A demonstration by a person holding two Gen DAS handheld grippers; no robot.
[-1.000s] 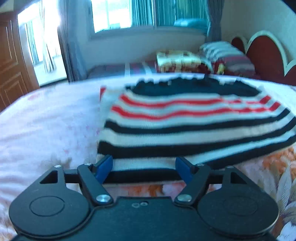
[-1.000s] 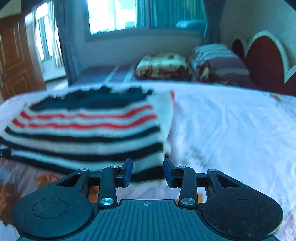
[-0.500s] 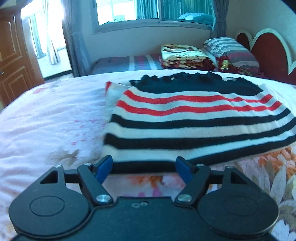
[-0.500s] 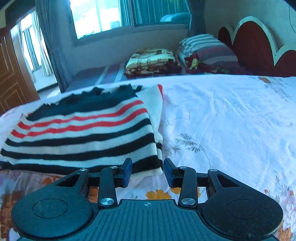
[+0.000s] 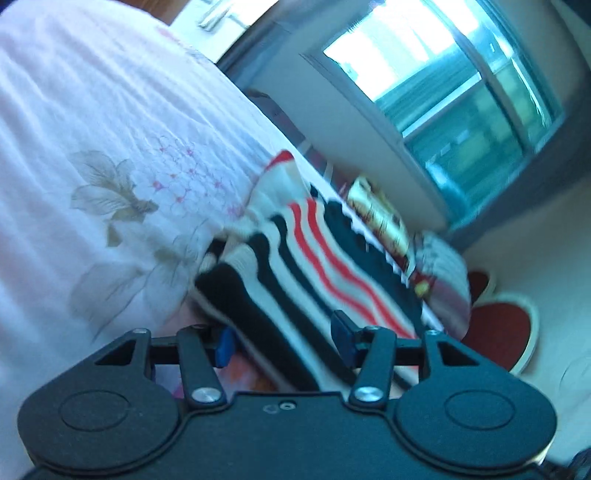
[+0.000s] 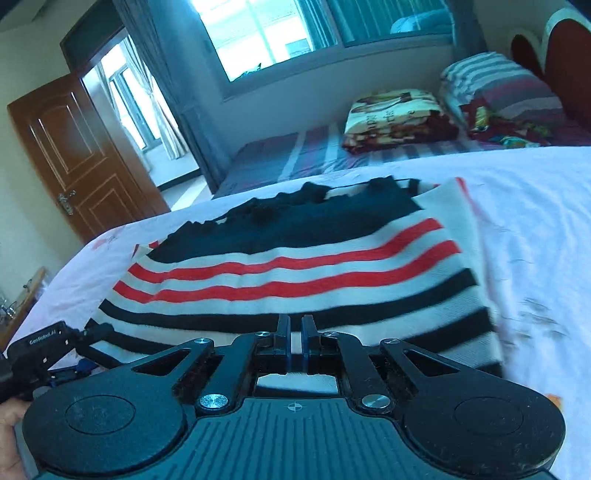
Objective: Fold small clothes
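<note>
A folded knit sweater [image 6: 295,266] with black, white and red stripes lies on the floral bedsheet [image 6: 535,221]. My right gripper [image 6: 295,341] sits at the middle of its near hem, fingers almost together and pinching the edge. In the left wrist view the picture is rolled sideways. There the sweater [image 5: 332,266] runs its near left corner between the fingers of my left gripper [image 5: 282,341]. Those jaws are closing around that corner, with a gap still showing at the left pad [image 5: 222,345]. The left gripper [image 6: 79,349] also shows at the sweater's left corner in the right wrist view.
A second bed behind holds a folded blanket [image 6: 395,118] and striped pillows [image 6: 502,88] by a red headboard [image 6: 565,48]. A wooden door [image 6: 74,158] and curtained windows [image 6: 269,33] stand beyond. A hand [image 6: 9,435] holds the left gripper.
The right gripper went from open beside the sweater's right corner to shut at its hem. The left gripper rolled sharply sideways, narrowed its jaws and moved onto the left corner.
</note>
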